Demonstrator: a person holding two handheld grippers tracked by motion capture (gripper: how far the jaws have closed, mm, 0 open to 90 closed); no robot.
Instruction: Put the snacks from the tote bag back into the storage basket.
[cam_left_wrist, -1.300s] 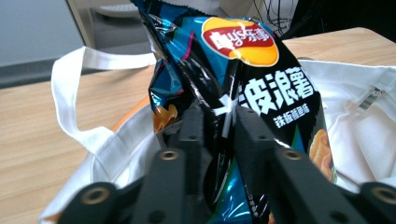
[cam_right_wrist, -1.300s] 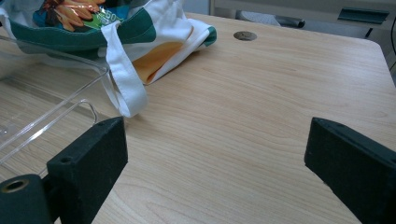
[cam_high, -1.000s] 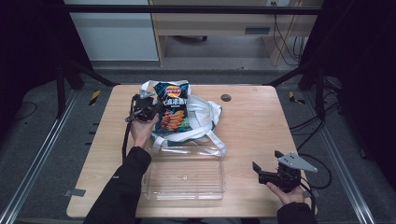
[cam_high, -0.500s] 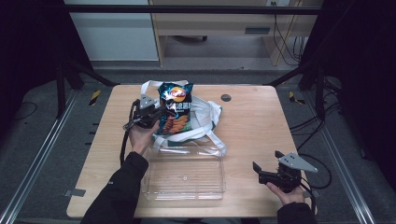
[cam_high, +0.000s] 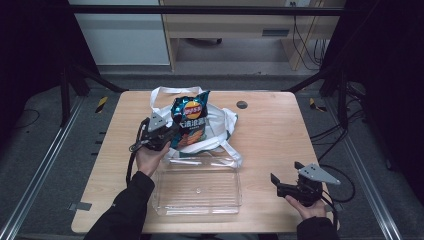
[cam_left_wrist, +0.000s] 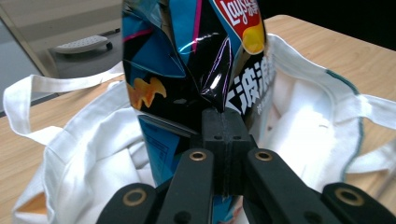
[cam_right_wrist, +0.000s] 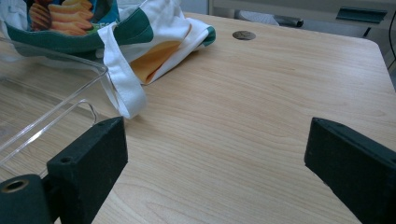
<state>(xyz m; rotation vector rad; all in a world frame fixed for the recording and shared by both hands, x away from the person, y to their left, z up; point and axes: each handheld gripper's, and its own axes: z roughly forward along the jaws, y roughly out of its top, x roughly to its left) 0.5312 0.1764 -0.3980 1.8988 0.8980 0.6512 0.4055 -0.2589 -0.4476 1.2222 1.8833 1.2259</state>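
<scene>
A blue and black bag of crisps (cam_high: 190, 120) (cam_left_wrist: 187, 60) stands half out of a white cloth tote bag (cam_high: 220, 125) (cam_left_wrist: 303, 126) at the middle back of the table. My left gripper (cam_high: 172, 134) (cam_left_wrist: 223, 126) is shut on the crisp bag's lower edge, holding it upright over the tote's mouth. A clear plastic tray (cam_high: 198, 186) (cam_right_wrist: 42, 116) lies in front of the tote. My right gripper (cam_high: 284, 186) (cam_right_wrist: 215, 158) rests open near the table's front right, with bare wood between its jaws.
The tote's white handles (cam_high: 165, 92) (cam_right_wrist: 123, 88) trail over the wooden table (cam_high: 280, 135), one lying against the tray's corner. A small dark round cap (cam_high: 242, 104) (cam_right_wrist: 244, 35) is set in the tabletop behind the tote. Beyond the far edge stand a desk and cables.
My left gripper has drawn the crisp bag toward the near side and slightly left, lifting it further out of the tote. The right gripper has stayed put.
</scene>
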